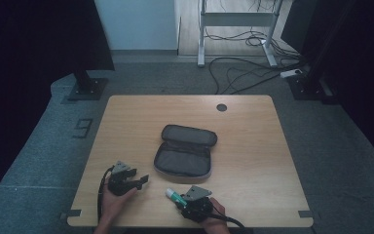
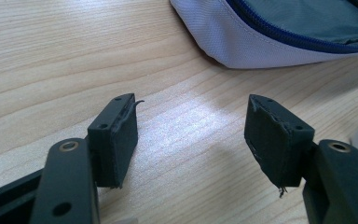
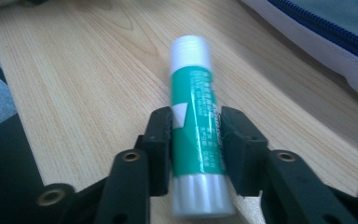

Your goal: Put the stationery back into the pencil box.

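My left claw [image 1: 143, 181] is sitting at the lower left of the high view, low over the table [image 1: 253, 146], my left hand [image 1: 114, 200] gripping its body. Its jaws are standing wide apart with nothing between them; in the left gripper view I am seeing only bare wood grain between the two pads [image 2: 116, 140]. The open pouch [image 1: 185, 151] is lying in the middle of the high view, lid flipped back toward the top, grey inside. In the left gripper view its pale edge and blue zipper [image 2: 279, 37] are filling the upper right.

My right claw [image 1: 179, 199] is sitting at the bottom centre of the high view, just below and right of the pouch's near edge. It is gripping a glue stick [image 3: 196, 121], green label, white cap. In the right gripper view the pads [image 3: 161, 144] are pressing on both sides of the tube's lower half, the cap pointing toward the top of the frame. The stick is lying low over the wood, near the pouch but apart from it; I cannot tell whether it is touching the table. In the high view the stick [image 1: 173, 195] is poking out up and left from the claw.
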The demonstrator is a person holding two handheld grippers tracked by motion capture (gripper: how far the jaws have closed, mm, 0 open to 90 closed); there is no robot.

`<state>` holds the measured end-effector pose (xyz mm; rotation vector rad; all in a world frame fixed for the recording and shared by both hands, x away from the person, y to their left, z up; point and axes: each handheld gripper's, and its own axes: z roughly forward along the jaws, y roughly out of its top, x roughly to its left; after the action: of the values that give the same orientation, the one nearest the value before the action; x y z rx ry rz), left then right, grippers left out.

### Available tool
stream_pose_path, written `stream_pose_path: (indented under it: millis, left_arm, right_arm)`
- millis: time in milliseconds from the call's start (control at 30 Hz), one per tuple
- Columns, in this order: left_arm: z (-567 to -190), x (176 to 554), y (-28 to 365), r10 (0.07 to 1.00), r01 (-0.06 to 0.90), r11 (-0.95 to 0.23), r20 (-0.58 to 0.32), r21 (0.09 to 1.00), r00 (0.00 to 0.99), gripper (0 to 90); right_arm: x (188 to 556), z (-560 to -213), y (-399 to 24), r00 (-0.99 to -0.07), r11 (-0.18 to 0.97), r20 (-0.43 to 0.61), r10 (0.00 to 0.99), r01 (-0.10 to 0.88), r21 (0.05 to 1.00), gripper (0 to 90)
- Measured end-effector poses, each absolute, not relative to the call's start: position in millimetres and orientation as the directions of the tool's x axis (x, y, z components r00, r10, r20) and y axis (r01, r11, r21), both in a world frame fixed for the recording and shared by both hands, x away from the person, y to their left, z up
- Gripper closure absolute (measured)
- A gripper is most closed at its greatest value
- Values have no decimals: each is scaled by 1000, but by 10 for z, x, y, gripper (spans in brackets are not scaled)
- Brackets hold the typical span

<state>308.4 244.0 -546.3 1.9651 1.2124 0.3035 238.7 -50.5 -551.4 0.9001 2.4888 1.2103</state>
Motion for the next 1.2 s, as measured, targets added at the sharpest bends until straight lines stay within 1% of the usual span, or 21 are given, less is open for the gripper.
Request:
stream_pose_path:
  millis: [433,767,1200]
  left_arm:
    - [-5465,3088,2433,835,648,-230,-195,726,515,350]
    - [-5463,3087,2417,838,647,-233,-188,726,512,350]
    - [-5463,3086,2410,840,647,-236,-182,725,511,350]
  right_arm:
    - [2415,-5474,-540,-786,456,76,613,431,779,649]
    - [2452,-5332,-631,-768,405,84,635,424,810,650]
    - [2521,-5191,-648,-764,385,70,642,399,832,649]
